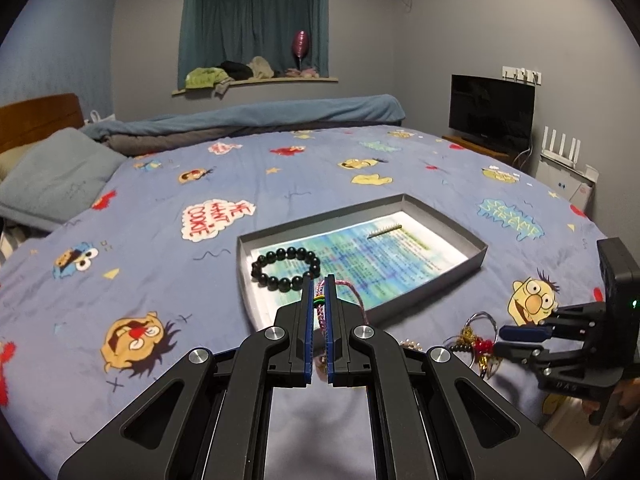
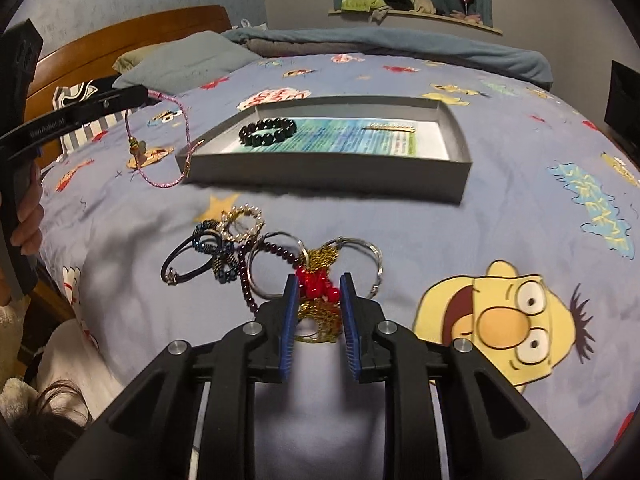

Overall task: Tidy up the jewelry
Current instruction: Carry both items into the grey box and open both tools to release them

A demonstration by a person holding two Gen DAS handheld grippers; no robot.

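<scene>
Two grippers here, one per hand. The left gripper (image 1: 319,280) is pinched tight on a pink braided cord bracelet (image 2: 160,140) with a few coloured beads on it, and the loop dangles in the air just off the near left corner of the tray (image 2: 456,152). The right gripper (image 2: 319,284) has its jaws partly apart and not squeezing anything, with a red bead and gold chain piece (image 2: 318,284) lying between the blue pads. The tray is a shallow grey cardboard box lid with a shiny blue-green printed sheet inside, and it holds two things: one black bead bracelet (image 1: 286,269), round glossy beads, at the left end, and one thin gold bar-shaped thing (image 1: 384,231) further right. Still loose on the bed is a pile close in front of the right gripper: one pearl bracelet (image 2: 243,224), one black cord bracelet (image 2: 188,264), one dark blue beaded one (image 2: 220,256), one dark red bead strand (image 2: 248,268) and two thin silver rings (image 2: 366,258) tangled in with the gold chain. It all sits on a soft purple-blue cartoon bedspread (image 1: 160,240). Grey walls, teal curtains (image 1: 256,24), a wooden headboard (image 2: 132,40), one grey pillow (image 1: 56,176), and one dark TV (image 1: 492,108).
</scene>
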